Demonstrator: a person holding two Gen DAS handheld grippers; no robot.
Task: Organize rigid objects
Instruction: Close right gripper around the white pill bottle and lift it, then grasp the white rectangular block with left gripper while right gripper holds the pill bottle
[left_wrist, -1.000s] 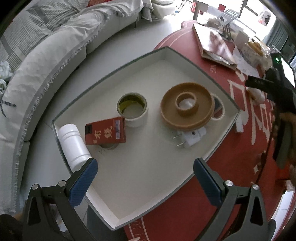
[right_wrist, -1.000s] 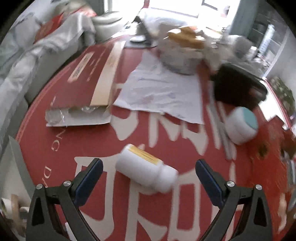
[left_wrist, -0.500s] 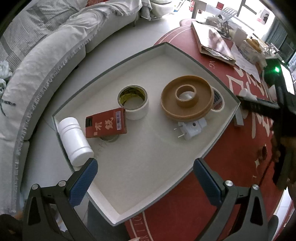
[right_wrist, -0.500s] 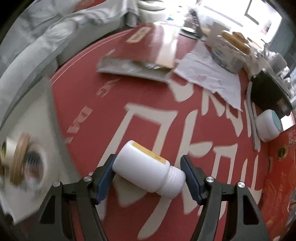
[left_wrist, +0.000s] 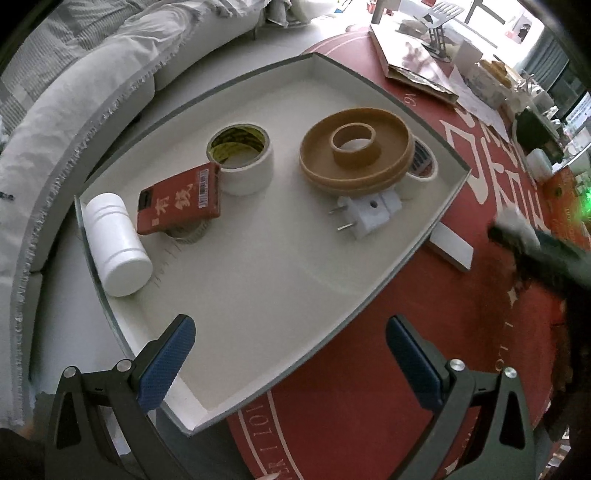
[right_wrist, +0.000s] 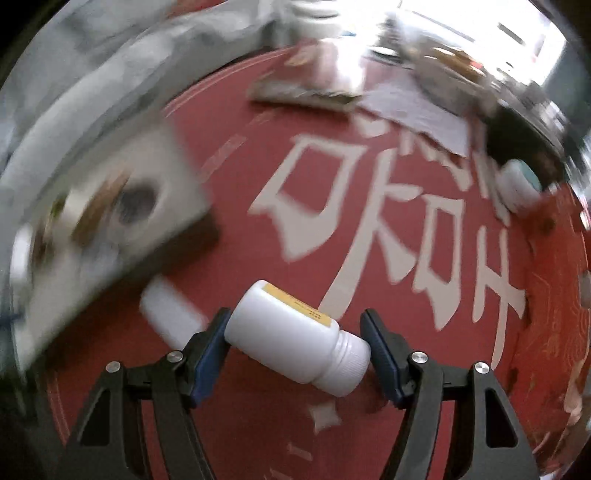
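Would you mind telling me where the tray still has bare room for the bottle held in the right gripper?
The tray is bare in its near half, between the lying white bottle, the plug adapter and the near rim. The far half is crowded: tape roll, red box, brown spool. The right gripper holds the labelled bottle.

Both tongs (left_wrist: 290, 360) (right_wrist: 297, 349): black triangular arms w/ blue pads, silver screws (two per arm).

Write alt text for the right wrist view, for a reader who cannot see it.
The right tool grips a white plastic bottle with a yellow label strip, held sideways between blue-padded fingers above a red tablecloth printed with large white characters. To the left, motion-blurred, sits a white tray holding other objects.
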